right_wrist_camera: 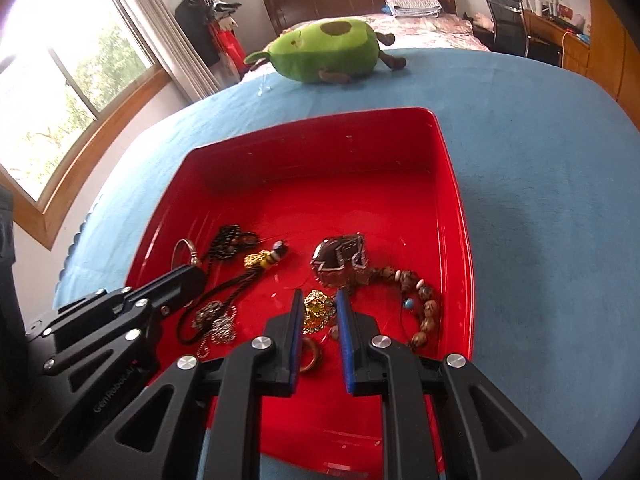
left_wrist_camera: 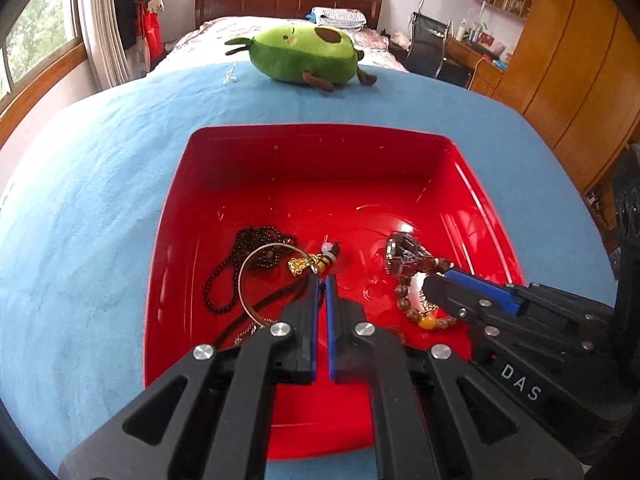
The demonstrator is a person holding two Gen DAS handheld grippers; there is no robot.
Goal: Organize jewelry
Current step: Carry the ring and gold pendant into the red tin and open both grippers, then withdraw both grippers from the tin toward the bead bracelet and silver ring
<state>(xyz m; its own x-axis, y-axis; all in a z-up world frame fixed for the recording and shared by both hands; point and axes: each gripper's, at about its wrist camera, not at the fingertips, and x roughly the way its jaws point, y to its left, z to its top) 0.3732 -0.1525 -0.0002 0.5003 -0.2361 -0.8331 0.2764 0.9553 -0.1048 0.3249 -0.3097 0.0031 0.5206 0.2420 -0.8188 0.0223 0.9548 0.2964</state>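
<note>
A red tray (left_wrist_camera: pixel 472 184) (right_wrist_camera: pixel 452 184) on the blue cloth holds several pieces of jewelry. My left gripper (left_wrist_camera: pixel 322 280) is shut on the thin silver bangle (left_wrist_camera: pixel 256 264), pinched at its rim near a gold charm (left_wrist_camera: pixel 298 266). A black bead necklace (left_wrist_camera: pixel 256 240) lies beside it. My right gripper (right_wrist_camera: pixel 318 296) is open low in the tray, with a gold chain (right_wrist_camera: pixel 318 308) between its fingers. A dark faceted pendant (right_wrist_camera: pixel 340 260) and a brown bead bracelet (right_wrist_camera: pixel 424 300) lie just beyond. The right gripper also shows in the left wrist view (left_wrist_camera: pixel 440 276).
A green avocado plush (left_wrist_camera: pixel 304 52) (right_wrist_camera: pixel 328 48) lies on the blue cloth (left_wrist_camera: pixel 100 200) behind the tray. A wooden ring (right_wrist_camera: pixel 310 354) and a silver chain (right_wrist_camera: pixel 216 320) also lie in the tray. A bed, desk and wardrobe stand beyond.
</note>
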